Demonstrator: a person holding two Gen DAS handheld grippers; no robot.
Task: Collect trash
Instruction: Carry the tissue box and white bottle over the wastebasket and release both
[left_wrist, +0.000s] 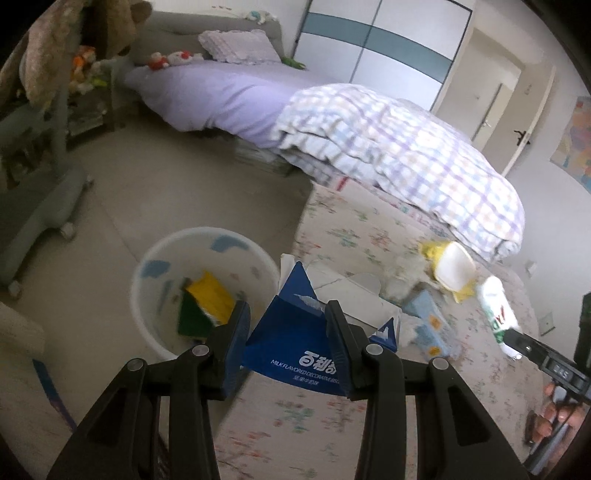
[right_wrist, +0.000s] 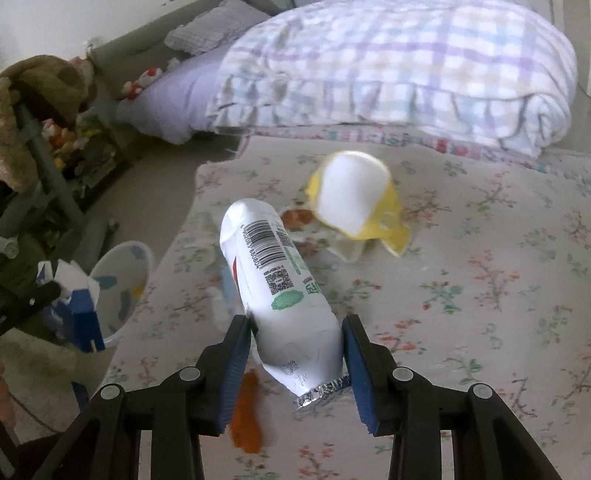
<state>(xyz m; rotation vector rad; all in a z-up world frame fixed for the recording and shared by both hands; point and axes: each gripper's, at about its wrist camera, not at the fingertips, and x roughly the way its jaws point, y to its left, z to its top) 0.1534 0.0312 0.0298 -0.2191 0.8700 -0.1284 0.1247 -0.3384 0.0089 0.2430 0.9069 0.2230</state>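
Resting between right gripper (right_wrist: 295, 325) pads: pouch (right_wrist: 280, 284) (white).

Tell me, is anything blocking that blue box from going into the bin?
Nothing visible. The left gripper holds the blue box beside the open bin, which has only a yellow-green packet inside.

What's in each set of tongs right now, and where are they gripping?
Left tongs: blue biscuit box, across its sides. Right tongs: white pouch, near its sealed end.
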